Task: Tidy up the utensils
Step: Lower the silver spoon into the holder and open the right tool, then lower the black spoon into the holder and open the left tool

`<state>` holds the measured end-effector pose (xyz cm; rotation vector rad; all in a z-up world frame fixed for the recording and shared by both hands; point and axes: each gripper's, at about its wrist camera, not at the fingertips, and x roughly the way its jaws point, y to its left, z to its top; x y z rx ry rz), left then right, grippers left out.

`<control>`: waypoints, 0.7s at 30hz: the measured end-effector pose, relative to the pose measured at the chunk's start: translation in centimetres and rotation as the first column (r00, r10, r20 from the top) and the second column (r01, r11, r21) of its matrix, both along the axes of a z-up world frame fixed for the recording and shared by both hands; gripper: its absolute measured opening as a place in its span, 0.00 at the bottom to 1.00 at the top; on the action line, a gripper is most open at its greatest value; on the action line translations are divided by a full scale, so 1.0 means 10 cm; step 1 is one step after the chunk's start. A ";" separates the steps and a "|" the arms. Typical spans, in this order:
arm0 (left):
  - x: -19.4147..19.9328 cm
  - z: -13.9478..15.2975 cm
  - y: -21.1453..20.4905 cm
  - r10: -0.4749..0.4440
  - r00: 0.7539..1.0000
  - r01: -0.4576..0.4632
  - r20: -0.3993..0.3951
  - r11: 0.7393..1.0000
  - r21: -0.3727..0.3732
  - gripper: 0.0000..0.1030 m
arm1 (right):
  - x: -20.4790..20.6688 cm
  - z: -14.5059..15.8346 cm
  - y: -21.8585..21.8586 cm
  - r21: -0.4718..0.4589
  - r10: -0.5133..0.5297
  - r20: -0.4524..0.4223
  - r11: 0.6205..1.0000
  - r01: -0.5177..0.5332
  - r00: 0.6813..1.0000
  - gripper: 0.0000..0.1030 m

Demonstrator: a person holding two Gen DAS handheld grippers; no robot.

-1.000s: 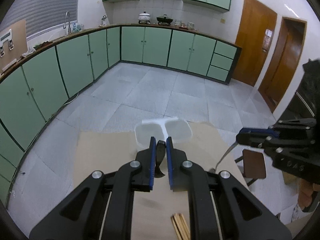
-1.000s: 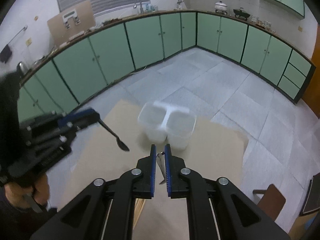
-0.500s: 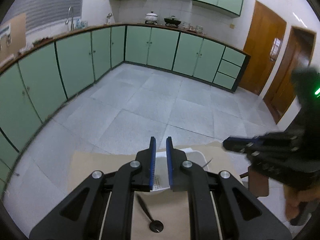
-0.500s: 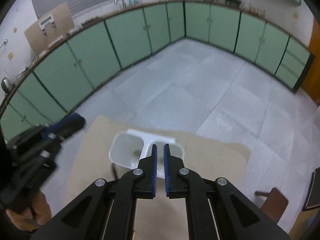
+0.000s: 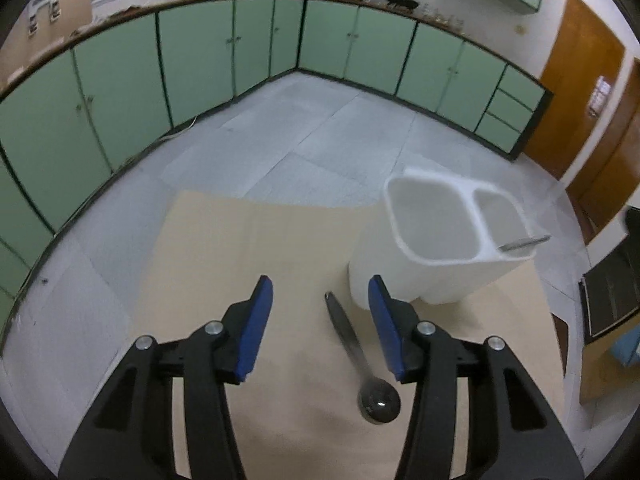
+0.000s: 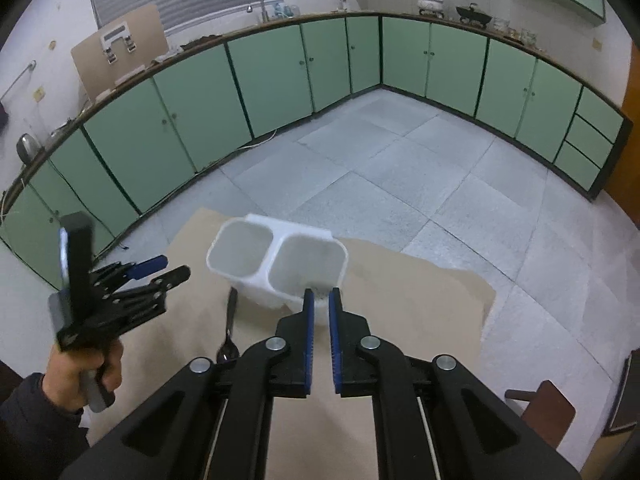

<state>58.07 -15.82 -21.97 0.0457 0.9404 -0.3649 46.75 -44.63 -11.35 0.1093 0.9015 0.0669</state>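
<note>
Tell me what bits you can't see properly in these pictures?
- Right claw: whether it pinches anything; too narrow a gap to tell.
- Utensil in the white holder: only a handle tip shows, the wall hides the rest.
- Black spoon: right-wrist view, bowl partly behind the claw's arm.
- Left claw: open.

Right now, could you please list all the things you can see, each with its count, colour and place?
utensil holder: 1, white, two compartments, standing on the far part of the table.
spoon: 1, dark metal, lying flat on the table before the holder, bowl toward the camera.
metal utensil: 1, silver, handle sticking out of the holder's right compartment; its type cannot be told.
table: 1, beige top.
cabinets: many, green, along the walls.
doors: 2, brown wood, far right.
left gripper: 1, black with blue pads, jaws wide open, above the spoon.
right gripper: 1, black with blue pads, jaws a narrow gap apart, nothing between them, near the holder.
</note>
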 end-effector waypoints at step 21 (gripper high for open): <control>0.34 -0.78 -0.57 0.007 0.993 0.018 -0.115 0.977 0.214 0.15 | 0.33 -0.98 -0.16 0.036 -0.053 0.026 0.998 0.052 0.998 0.09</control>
